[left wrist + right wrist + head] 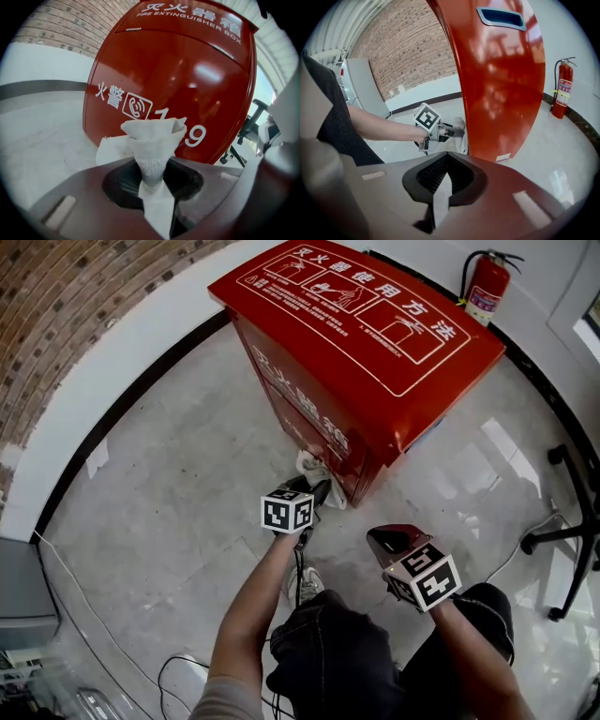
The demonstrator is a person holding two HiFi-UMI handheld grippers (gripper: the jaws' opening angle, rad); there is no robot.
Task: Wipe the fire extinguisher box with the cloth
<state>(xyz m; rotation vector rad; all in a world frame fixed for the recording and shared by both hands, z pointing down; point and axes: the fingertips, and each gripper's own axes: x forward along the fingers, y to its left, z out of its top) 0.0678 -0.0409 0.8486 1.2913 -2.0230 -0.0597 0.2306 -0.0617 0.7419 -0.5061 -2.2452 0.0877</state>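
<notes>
While the left gripper (322,489) pinches the cloth (313,466) by the tall, upright fire extinguisher box's (367,326) low edge, the right gripper's (397,539) jaws are pressed together, empty, over wide floor (169,493).

The fire extinguisher box (187,84) looks glossy, smooth red metal; the cloth (152,140) is white, nubbly-textured fabric.

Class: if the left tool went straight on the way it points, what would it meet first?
Most likely the fire extinguisher box, low on its front by the printed 119, with the cloth clamped in the left tool touching first.
</notes>
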